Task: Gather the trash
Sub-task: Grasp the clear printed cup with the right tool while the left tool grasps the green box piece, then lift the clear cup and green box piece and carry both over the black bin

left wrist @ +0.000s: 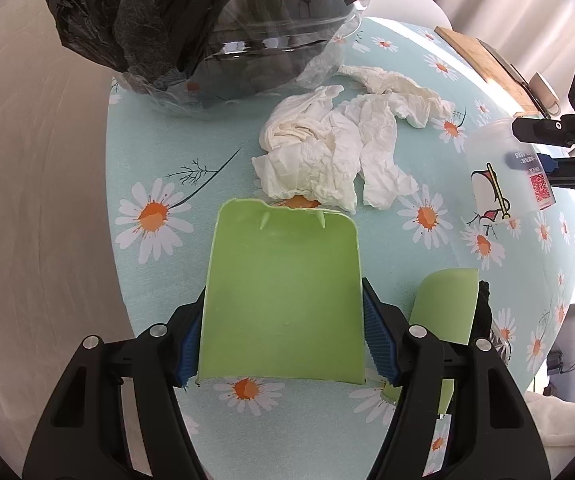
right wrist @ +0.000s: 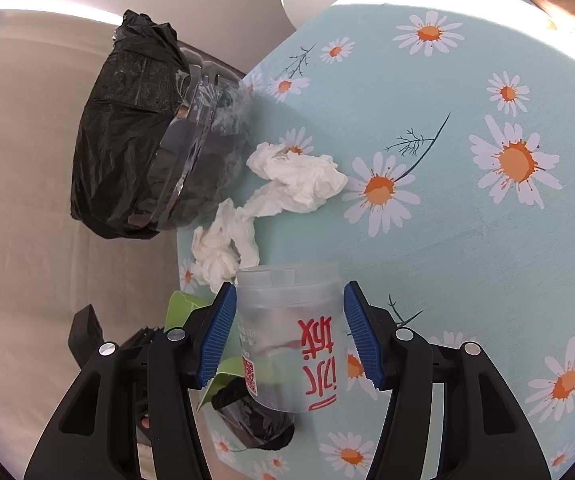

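My left gripper (left wrist: 283, 344) is shut on a curved green plastic shard (left wrist: 283, 296), held just above the daisy tablecloth. A second green shard (left wrist: 445, 308) lies to its right. Crumpled white tissues (left wrist: 335, 148) lie just beyond the shard; they also show in the right wrist view (right wrist: 287, 184). My right gripper (right wrist: 289, 334) has its blue pads on both sides of a frosted plastic cup (right wrist: 287, 336) with red print; the cup also shows in the left wrist view (left wrist: 507, 172). A clear bin lined with a black trash bag (left wrist: 223, 40) stands at the table's far edge.
The round table (right wrist: 467, 220) has a light blue daisy cloth. A black crumpled item (right wrist: 255, 420) lies below the cup. A wooden board (left wrist: 483, 64) sits at the far right. Pale floor lies beyond the table's left edge.
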Demonstrator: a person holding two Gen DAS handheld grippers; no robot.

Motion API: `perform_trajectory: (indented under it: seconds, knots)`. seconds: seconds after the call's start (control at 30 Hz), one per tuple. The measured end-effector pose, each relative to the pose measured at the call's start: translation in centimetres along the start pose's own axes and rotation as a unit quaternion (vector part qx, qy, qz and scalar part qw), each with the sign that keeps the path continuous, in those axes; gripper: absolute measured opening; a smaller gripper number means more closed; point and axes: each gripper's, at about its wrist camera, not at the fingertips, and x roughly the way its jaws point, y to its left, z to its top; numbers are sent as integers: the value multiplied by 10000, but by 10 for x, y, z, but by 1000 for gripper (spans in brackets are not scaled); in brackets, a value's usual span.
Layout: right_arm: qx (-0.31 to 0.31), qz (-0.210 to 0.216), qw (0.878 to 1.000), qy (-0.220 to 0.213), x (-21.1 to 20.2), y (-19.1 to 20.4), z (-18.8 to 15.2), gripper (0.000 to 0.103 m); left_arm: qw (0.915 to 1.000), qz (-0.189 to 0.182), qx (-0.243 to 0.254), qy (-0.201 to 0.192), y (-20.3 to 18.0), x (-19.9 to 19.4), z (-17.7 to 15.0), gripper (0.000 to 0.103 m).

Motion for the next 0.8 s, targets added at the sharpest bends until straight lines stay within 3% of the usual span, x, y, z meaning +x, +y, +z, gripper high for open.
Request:
perform_trajectory:
  seconds: [0.37, 0.8]
  knots:
    - [-692, -29, 9976, 63, -18, -1, 8, 52, 9961, 597, -607, -243, 3, -55, -38, 67]
    - [-1754, 187, 9843, -2, -57, 13, 7, 52, 9858, 1064, -1178, -544, -41, -103, -72, 67]
